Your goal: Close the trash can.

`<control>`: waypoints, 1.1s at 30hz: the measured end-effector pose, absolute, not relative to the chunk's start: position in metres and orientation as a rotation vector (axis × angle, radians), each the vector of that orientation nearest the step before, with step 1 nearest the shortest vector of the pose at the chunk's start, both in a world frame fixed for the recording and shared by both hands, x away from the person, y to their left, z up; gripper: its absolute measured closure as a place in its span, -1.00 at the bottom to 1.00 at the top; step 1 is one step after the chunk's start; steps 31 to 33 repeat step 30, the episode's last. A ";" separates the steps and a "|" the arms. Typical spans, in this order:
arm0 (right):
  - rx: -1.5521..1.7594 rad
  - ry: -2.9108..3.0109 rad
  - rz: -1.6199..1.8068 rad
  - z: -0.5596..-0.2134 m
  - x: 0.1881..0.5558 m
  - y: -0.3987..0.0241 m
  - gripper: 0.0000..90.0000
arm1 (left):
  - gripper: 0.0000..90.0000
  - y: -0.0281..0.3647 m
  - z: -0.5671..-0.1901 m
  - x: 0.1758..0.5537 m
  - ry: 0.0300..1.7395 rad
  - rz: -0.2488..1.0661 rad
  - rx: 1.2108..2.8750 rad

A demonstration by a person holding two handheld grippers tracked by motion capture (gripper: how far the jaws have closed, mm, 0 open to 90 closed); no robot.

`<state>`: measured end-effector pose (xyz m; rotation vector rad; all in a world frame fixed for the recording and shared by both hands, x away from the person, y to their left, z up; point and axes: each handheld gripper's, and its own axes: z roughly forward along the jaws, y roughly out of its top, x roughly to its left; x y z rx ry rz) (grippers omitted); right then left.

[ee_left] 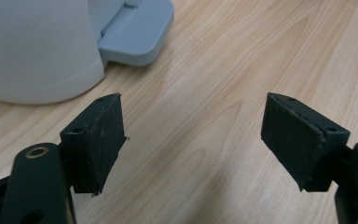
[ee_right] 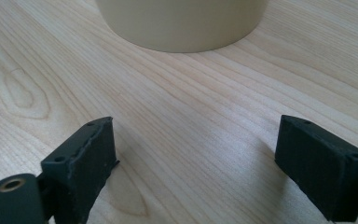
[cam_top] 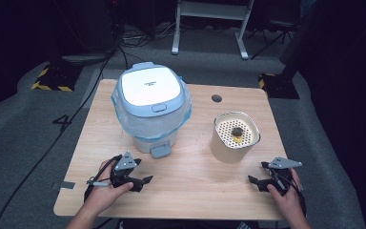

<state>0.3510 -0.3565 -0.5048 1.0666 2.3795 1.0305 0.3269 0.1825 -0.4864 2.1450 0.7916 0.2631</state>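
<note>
A white and pale blue pedal bin (cam_top: 151, 107) with a clear liner stands shut at the table's back left; its pedal (cam_top: 161, 150) faces me. To its right stands a cream round container (cam_top: 235, 136) with a perforated insert and a small dark and yellow object (cam_top: 237, 133) on it. My left gripper (cam_top: 142, 171) rests low near the front edge, just in front of the pedal (ee_left: 137, 32), open with nothing between its pads (ee_left: 100, 142). My right gripper (cam_top: 258, 172) sits at the front right, open and empty, its pads (ee_right: 86, 165) facing the container's base (ee_right: 182, 23).
The wooden table (cam_top: 190, 183) has a small dark grommet hole (cam_top: 216, 98) at the back. A cable (cam_top: 38, 157) runs over the grey floor at the left. A white desk frame (cam_top: 209, 24) stands behind the table.
</note>
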 end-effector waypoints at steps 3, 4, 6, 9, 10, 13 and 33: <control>1.068 2.379 1.030 -0.505 0.351 -0.356 -0.72 | -0.56 0.183 -0.493 0.327 0.823 0.236 2.187; 1.067 2.379 1.030 -0.505 0.351 -0.356 -0.72 | -0.57 0.183 -0.495 0.328 0.828 0.233 2.208; 1.067 2.379 1.030 -0.505 0.351 -0.357 -0.72 | -0.57 0.183 -0.499 0.328 0.828 0.239 2.227; 1.067 2.379 1.029 -0.505 0.351 -0.357 -0.72 | -0.59 0.182 -0.502 0.328 0.818 0.260 2.257; 1.068 2.379 1.030 -0.505 0.351 -0.356 -0.72 | -0.62 0.181 -0.504 0.328 0.794 0.292 2.260; 1.067 2.379 1.029 -0.505 0.351 -0.357 -0.72 | -0.64 0.180 -0.504 0.329 0.799 0.299 2.266; 1.172 2.318 0.981 -0.505 0.347 -0.353 -0.86 | -0.83 0.180 -0.505 0.328 0.945 0.346 2.234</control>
